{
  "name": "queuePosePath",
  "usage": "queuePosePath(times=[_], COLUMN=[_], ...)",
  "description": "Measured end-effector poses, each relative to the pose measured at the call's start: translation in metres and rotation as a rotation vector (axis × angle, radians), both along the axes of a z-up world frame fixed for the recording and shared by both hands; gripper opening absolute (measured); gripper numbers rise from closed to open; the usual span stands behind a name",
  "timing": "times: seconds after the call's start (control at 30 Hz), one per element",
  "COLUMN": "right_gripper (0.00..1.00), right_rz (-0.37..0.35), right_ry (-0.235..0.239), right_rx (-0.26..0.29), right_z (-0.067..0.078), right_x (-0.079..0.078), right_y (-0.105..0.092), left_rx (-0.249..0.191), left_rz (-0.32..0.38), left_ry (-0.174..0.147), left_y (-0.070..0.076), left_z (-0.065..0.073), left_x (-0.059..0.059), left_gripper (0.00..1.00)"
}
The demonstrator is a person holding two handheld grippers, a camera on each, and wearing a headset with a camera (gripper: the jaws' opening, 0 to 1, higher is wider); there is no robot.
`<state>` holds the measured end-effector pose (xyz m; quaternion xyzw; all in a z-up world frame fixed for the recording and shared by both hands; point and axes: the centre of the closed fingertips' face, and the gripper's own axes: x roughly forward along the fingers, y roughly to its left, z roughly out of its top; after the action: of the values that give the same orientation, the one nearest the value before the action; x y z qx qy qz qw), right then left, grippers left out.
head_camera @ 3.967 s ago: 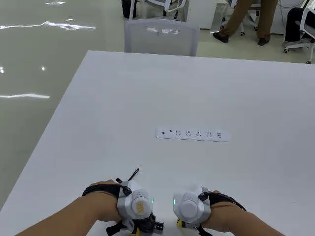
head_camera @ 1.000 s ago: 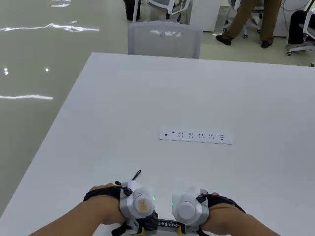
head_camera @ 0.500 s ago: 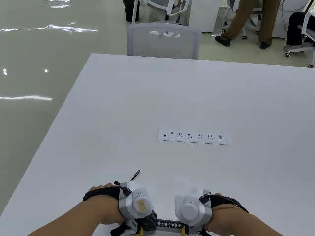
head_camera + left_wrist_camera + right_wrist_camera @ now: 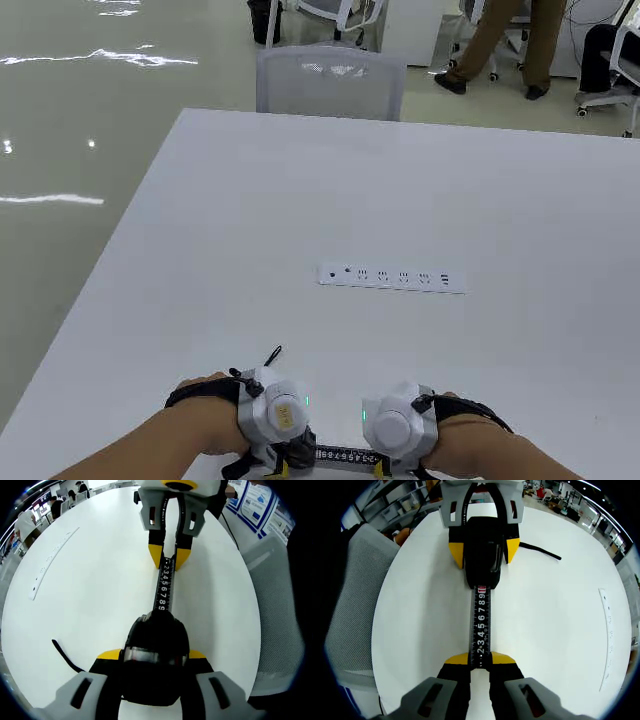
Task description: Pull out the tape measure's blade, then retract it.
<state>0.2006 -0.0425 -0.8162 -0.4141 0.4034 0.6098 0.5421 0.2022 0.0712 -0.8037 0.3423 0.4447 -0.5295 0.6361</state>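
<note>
Two roles: your left tongs (image 4: pixel 152 656) clamp the tape measure case (image 4: pixel 483 540) as anchor, your right tongs (image 4: pixel 480 659) pinch the blade (image 4: pixel 481 625) for pulling.

Blade (image 4: pixel 481 625) end hidden inside right tongs (image 4: pixel 480 661) — left tongs (image 4: pixel 154 656) cover case (image 4: pixel 156 642) sides.

The table (image 4: pixel 250 200) is smooth, matt white. The tape measure case (image 4: pixel 155 650) is glossy black plastic; its blade (image 4: pixel 481 625) is thin and matt black with printed white numbers. The left gripper (image 4: pixel 154 656) and right gripper (image 4: pixel 480 659) have smooth grey plastic shells. The chair (image 4: pixel 330 80) back is grey mesh. The floor (image 4: pixel 80 100) is polished and reflective.
</note>
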Motion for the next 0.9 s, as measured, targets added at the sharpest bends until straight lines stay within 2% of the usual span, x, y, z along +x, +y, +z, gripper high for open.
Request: queuePosePath(times=[0.23,0.47,0.63,0.77,0.9], right_gripper=[0.12,0.12,0.12,0.13,0.13], right_rz=[0.006,0.007,0.006,0.005,0.003], right_ry=[-0.004,-0.003,-0.004,-0.005,-0.007], right_rx=[0.0,-0.011,-0.014,-0.014,-0.016], right_z=[0.0,0.0,0.001,0.002,0.002], right_x=[0.0,0.0,0.0,0.0,0.0], right_y=[-0.002,-0.006,-0.009,-0.01,-0.011], left_rx=[0.002,0.001,0.001,0.003,0.002], left_rz=[0.0,0.003,0.004,0.003,0.005], left_ry=[0.0,0.003,0.004,0.001,0.002], left_y=[-0.001,0.002,0.003,0.001,0.001], left_z=[0.003,-0.005,-0.006,-0.001,-0.001], left_x=[-0.001,0.003,0.003,0.0,0.0], left_gripper=[0.39,0.39,0.39,0.39,0.39])
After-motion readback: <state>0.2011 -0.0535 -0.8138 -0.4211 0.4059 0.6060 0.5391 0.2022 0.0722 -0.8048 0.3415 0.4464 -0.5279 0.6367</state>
